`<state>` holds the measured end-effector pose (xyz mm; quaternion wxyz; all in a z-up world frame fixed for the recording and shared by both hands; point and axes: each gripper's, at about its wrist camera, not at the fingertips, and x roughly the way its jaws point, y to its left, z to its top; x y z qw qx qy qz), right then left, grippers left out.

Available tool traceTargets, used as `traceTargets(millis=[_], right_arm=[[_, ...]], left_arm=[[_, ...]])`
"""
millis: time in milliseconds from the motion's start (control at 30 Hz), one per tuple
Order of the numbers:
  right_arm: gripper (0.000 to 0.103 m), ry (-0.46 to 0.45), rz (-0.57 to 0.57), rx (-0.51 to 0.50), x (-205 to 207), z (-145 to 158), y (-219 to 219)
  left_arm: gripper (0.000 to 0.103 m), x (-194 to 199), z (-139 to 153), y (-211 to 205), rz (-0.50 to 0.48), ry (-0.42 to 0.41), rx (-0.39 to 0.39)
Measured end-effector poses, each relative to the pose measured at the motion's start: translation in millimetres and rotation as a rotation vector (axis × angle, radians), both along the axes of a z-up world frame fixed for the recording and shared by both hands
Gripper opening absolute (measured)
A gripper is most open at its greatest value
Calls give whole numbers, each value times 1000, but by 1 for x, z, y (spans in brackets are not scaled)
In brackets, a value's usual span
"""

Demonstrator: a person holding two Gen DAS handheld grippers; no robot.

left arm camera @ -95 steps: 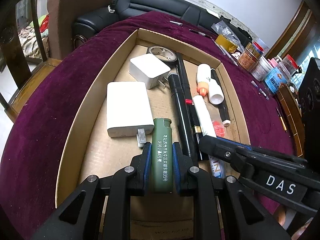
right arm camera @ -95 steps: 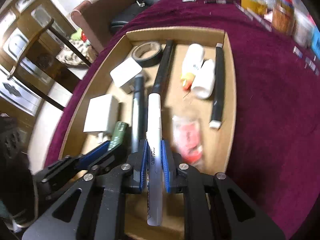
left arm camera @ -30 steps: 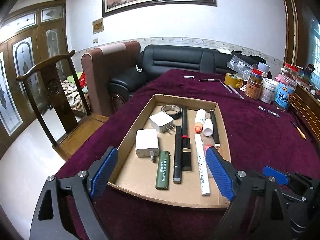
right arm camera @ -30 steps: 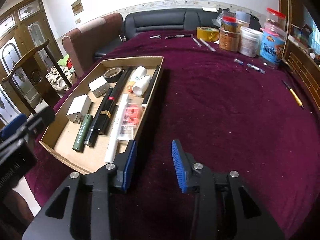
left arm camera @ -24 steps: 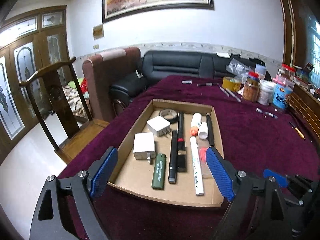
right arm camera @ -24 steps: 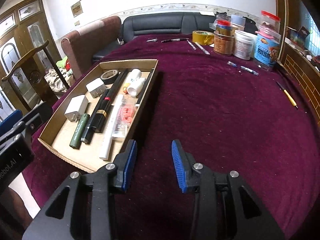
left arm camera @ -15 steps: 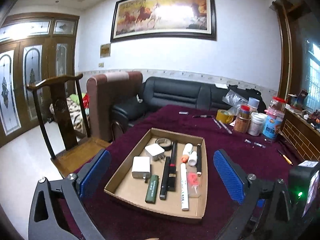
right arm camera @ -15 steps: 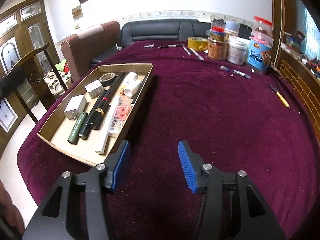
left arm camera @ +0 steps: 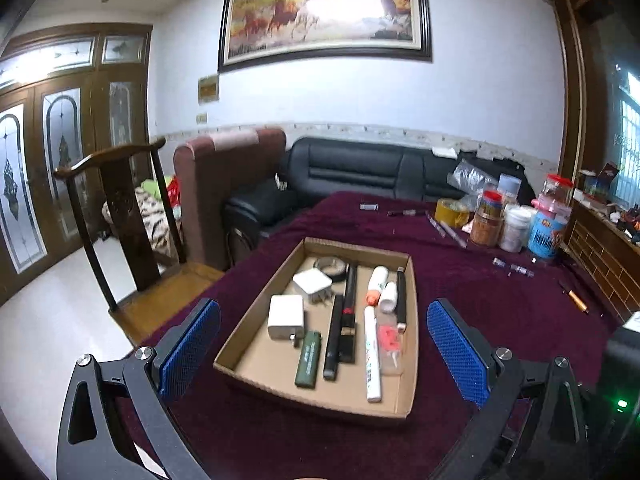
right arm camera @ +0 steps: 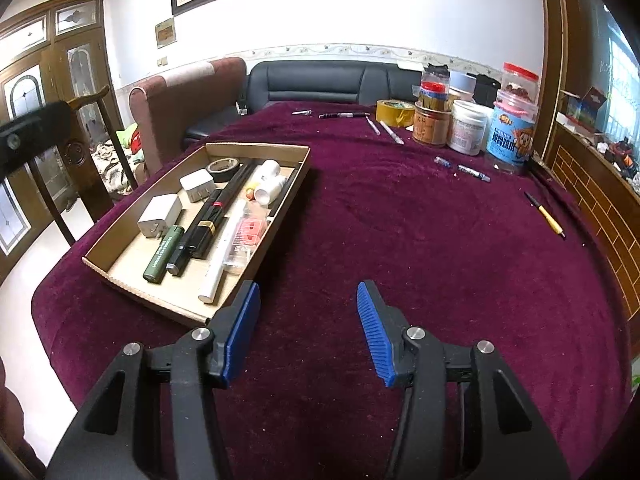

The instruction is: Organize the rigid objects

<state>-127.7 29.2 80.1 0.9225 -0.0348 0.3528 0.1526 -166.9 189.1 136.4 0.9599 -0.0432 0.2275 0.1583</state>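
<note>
A shallow cardboard tray point(left arm camera: 412, 320) sits on the maroon tablecloth and holds several items in rows. Among them are a green lighter point(left arm camera: 308, 358), a white marker point(left arm camera: 372, 356), two white chargers point(left arm camera: 285, 316), black pens point(left arm camera: 334, 340) and a tape roll point(left arm camera: 330, 266). My left gripper point(left arm camera: 323, 305) hangs wide open, back from the tray's near edge, holding nothing. In the right wrist view the tray point(right arm camera: 140, 288) lies to the left, with the lighter point(right arm camera: 163, 254) and marker point(right arm camera: 222, 252) inside. My right gripper point(right arm camera: 307, 286) is over bare cloth beside the tray, its jaws opening with nothing between them.
Jars and tubs point(right arm camera: 512, 132) and a yellow tape roll point(right arm camera: 394, 114) stand at the table's far right. Loose pens point(right arm camera: 546, 216) lie on the cloth. A wooden chair point(left arm camera: 116, 216) and a black sofa point(left arm camera: 360, 172) border the table's left and far sides.
The left gripper let go of the lighter and the right let go of the marker, both now lying in the tray. Both grippers drew back and rose, and their jaws spread wider.
</note>
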Motion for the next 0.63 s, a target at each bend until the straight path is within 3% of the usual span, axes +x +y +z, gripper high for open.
traceTargets(millis=[467,633], right_arm=[[56,-60,19,-95,-5,-3,28],[56,-49,20,-110,2,-6,34]], left_arm=[[102,23,-35,33,30,128,-98],[102,27,-42,42,68,149,-91]])
